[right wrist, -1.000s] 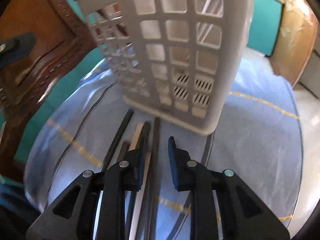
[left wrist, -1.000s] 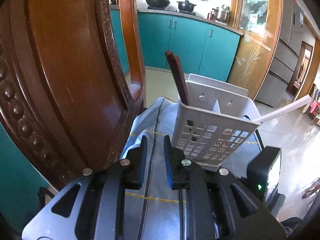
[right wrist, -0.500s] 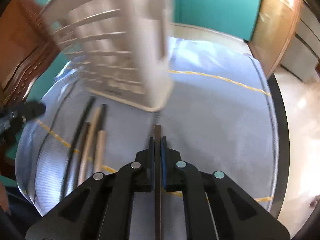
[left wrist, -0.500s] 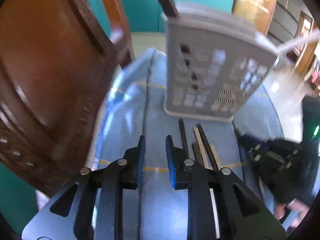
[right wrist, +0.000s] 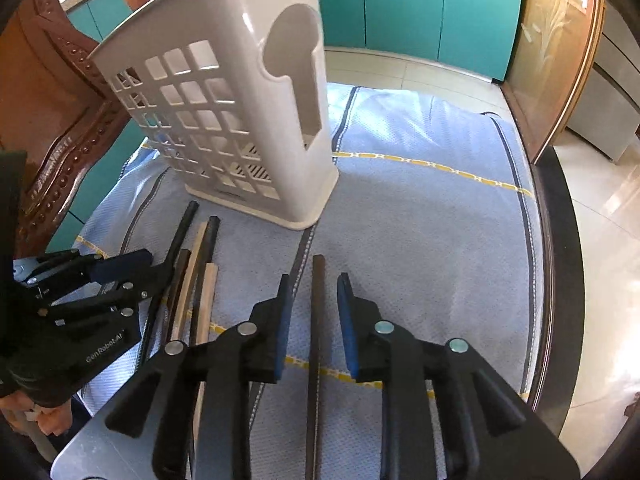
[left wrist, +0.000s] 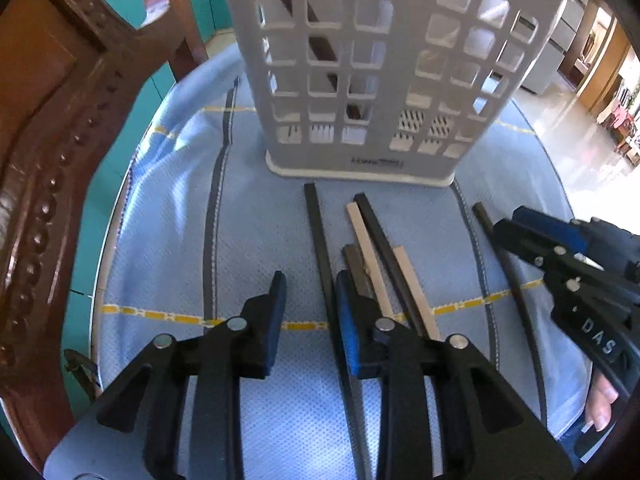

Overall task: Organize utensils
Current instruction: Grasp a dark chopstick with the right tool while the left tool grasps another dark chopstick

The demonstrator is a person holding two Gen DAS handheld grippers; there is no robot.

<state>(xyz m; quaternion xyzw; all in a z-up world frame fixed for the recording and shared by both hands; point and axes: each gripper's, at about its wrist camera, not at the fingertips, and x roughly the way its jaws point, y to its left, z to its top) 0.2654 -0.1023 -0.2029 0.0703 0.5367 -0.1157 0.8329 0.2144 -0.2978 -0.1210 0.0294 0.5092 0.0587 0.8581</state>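
A white slotted utensil holder (left wrist: 372, 68) (right wrist: 240, 120) stands upright on the blue cloth, with a dark chopstick (left wrist: 320, 48) inside. Several dark and pale chopsticks (left wrist: 376, 256) (right wrist: 196, 272) lie on the cloth in front of it. My left gripper (left wrist: 310, 292) is open low over the cloth, and a dark chopstick (left wrist: 320, 240) lies between its fingers; the gripper also shows in the right wrist view (right wrist: 132, 268). My right gripper (right wrist: 312, 296) is open, with a single dark chopstick (right wrist: 316, 312) lying on the cloth between its fingers, apart from the pile; the gripper shows at the right in the left wrist view (left wrist: 520, 236).
A carved wooden chair back (left wrist: 52, 128) rises at the left of the table. The round table's dark edge (right wrist: 556, 280) curves at the right. Teal cabinets (right wrist: 420, 8) and tiled floor lie beyond.
The right gripper, shut on a dark chopstick half a second ago, has opened, and the chopstick lies on the cloth. The left gripper has moved closer to the holder and the pile.
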